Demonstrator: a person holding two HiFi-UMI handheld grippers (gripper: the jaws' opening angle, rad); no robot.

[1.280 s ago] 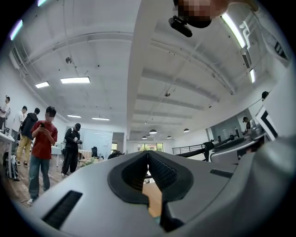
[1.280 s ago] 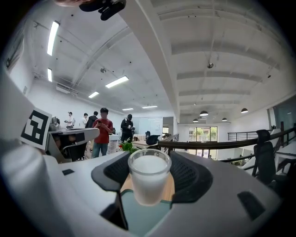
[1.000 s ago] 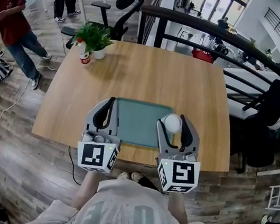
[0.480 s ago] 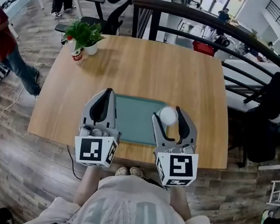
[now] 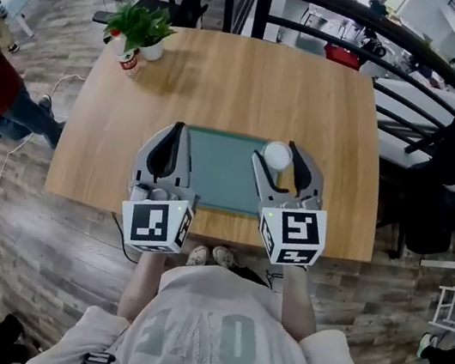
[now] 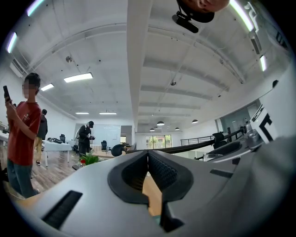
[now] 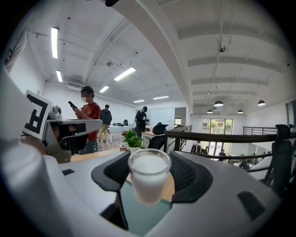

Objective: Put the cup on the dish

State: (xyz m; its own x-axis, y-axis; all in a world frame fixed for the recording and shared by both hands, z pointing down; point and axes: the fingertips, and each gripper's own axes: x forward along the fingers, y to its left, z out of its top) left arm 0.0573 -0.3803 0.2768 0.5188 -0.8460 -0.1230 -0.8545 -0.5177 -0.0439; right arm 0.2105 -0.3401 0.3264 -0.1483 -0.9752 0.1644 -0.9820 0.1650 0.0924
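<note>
1. the person's two forearms reach straight forward from the chest, side by side, with each gripper's marker cube over the near edge of the wooden table.
2. the left gripper points away from the person along the left edge of the teal dish. its jaws are pressed together with nothing between them.
3. the right gripper lies parallel to it at the dish's right edge. its jaws are partly open and clamp the sides of a small clear cup with a white filling.
4. the cup stands upright over the dish's far right corner. whether its base touches the dish cannot be told.
5. at the table's far left corner stand a potted plant and, just beside it, a red can.
6. a dark railing runs beyond the table.
</note>
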